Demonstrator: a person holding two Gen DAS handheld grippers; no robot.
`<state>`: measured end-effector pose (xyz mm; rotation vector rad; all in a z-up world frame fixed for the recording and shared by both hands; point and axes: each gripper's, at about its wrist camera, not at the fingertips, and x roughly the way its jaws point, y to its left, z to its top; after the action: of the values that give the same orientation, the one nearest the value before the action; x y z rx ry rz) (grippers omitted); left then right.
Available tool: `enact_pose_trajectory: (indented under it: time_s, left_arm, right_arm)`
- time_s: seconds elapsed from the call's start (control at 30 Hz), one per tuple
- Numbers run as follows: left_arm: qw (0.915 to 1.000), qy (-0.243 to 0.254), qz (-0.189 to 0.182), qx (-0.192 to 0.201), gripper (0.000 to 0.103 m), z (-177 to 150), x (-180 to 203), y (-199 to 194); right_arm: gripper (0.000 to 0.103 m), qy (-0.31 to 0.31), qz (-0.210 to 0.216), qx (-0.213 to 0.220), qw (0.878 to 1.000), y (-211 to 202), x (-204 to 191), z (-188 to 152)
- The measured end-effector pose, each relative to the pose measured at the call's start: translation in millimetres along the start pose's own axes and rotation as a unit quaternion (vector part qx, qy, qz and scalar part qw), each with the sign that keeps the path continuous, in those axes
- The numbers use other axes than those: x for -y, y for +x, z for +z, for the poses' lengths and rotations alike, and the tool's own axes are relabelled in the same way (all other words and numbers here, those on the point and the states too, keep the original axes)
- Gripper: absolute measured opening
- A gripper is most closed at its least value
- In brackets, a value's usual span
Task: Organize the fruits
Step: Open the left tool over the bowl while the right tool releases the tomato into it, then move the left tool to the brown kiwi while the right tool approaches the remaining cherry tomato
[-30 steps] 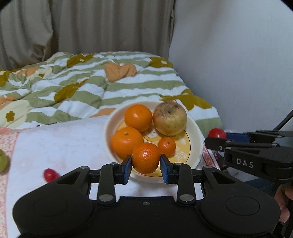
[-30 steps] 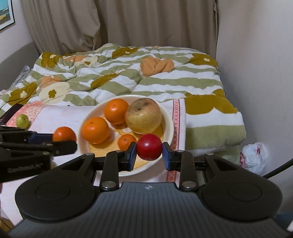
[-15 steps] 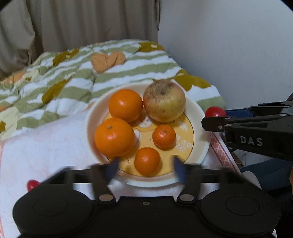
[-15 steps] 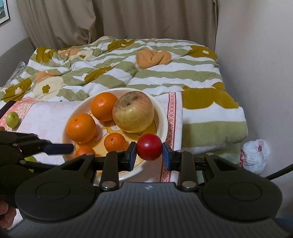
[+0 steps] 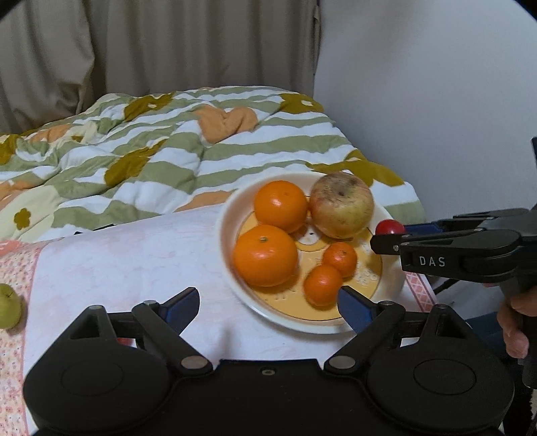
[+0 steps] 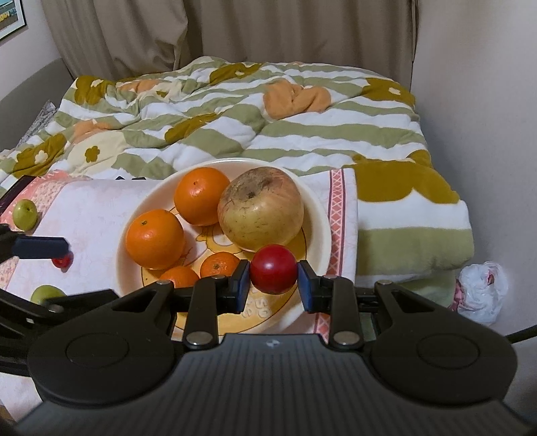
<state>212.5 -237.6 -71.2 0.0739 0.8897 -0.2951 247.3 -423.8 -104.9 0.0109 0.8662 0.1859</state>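
A bed with a green and white striped blanket [image 6: 302, 134] fills the back of the room, with tan curtains [image 6: 268, 30] behind it and a plain wall [image 5: 436, 100] on the right side. In front lies a pale pink cloth [image 5: 134, 255], and a cream plate [image 6: 134, 241] sits on it.

One second ago the left gripper [image 5: 268, 307] squeezed a little orange [image 5: 323, 285] over the plate. Now its jaws have just been opening and stand wide apart, with nothing between them. That little orange now lies on the plate, close to the blue pad on the right side. The plate was in the middle of the left view before, and now it sits more to the right.

The right gripper [image 6: 273, 281] has not let go. It holds the red fruit [image 6: 273, 273] tight between its blue pads [image 6: 241, 281], just as before. The red fruit hangs over the near edge of the plate, right in front of the big apple [image 6: 261, 208].

The plate also holds two big oranges [image 6: 155, 238] and one more small orange [image 6: 220, 265] beside the first.

On the cloth, off to the left of the plate, are a small green fruit [image 6: 25, 213], another green one [image 6: 47, 293] nearer the front, and a small red fruit [image 6: 62, 261] partly hidden behind the left gripper's finger. A white plastic bag [image 6: 483, 291] lies low by the wall on the right, and a hand [image 5: 517, 322] grips the handle of the right gripper
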Motion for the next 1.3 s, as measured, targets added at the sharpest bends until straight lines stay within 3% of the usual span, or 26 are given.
enact_pose_trajectory:
  time_s: [0.2, 0.37, 0.4, 0.63, 0.97, 1.07, 1.3]
  left_arm:
    - [0.9999, -0.011, 0.005, 0.004, 0.092, -3, -7, -3]
    - [0.9996, -0.01, 0.015, 0.02, 0.092, -6, -7, -13]
    - [0.9995, -0.01, 0.016, 0.023, 0.092, -7, -6, -16]
    - [0.9984, -0.014, 0.028, 0.046, 0.092, -10, -4, -35]
    - [0.9939, -0.051, 0.033, 0.093, 0.092, -23, -9, -93]
    - [0.9914, -0.064, 0.038, 0.108, 0.098, -29, -14, -112]
    - [0.9814, -0.088, 0.085, 0.148, 0.103, -46, -43, -159]
  right_arm:
    - [0.049, -0.001, 0.003, 0.0, 1.0, 2, -2, -1]
    - [0.1, -0.012, 0.001, 0.034, 0.999, -14, -7, -2]
    - [0.103, -0.015, 0.0, 0.039, 0.999, -17, -8, -3]
    - [0.103, -0.007, -0.003, 0.041, 0.999, -32, -14, -7]
    - [0.103, -0.034, -0.02, 0.067, 0.997, -88, -36, -5]
    - [0.103, -0.025, -0.018, 0.067, 0.997, -105, -42, -3]
    - [0.103, -0.032, -0.006, 0.087, 0.996, -138, -71, -3]
